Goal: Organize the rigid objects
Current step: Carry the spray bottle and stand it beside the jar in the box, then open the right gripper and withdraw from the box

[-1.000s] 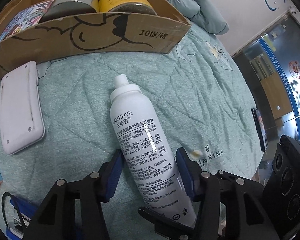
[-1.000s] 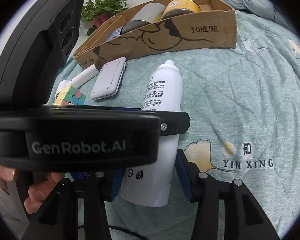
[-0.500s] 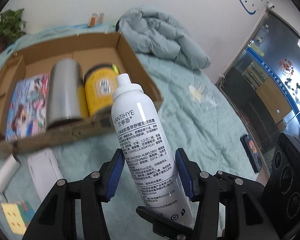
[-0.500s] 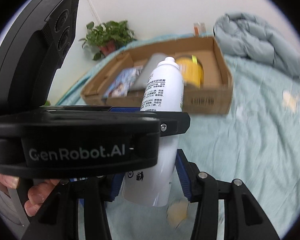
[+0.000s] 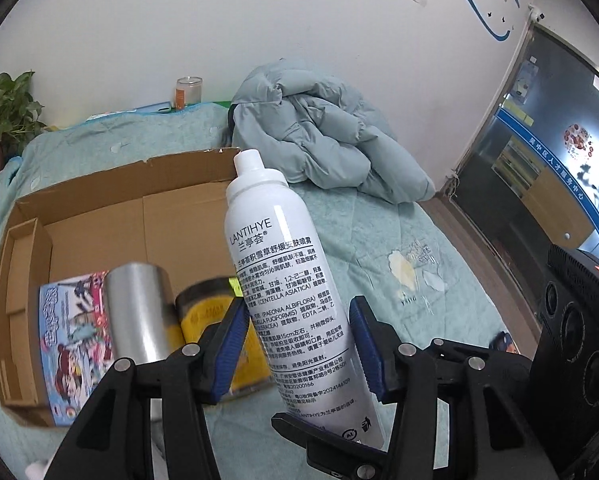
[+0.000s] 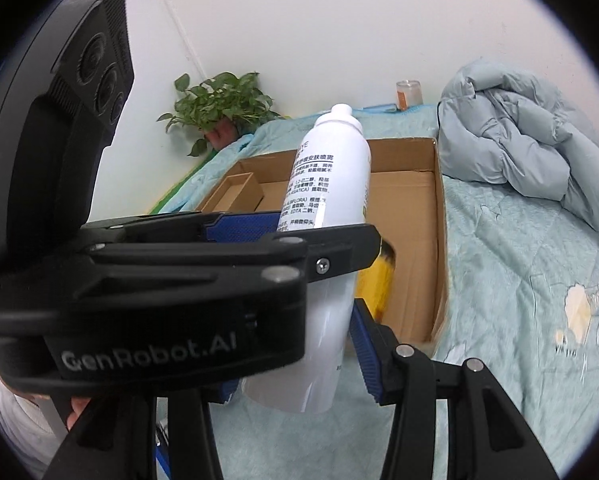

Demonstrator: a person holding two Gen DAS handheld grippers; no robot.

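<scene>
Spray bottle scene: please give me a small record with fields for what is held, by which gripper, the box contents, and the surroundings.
held: white spray bottle, lifted above the bed
left gripper: shut on bottle
right gripper: shut on its base
cardboard box: silver cylinder, yellow jar, colourful book
bedspread: teal, with grey jacket

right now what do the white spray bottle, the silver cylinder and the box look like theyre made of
Spray bottle: probably coated metal or hard plastic; glossy white with a long highlight streak. Silver cylinder: likely brushed metal, matte grey sheen, though blurred. Box: plain brown cardboard, matte, with fold creases and a ragged torn edge.
</scene>
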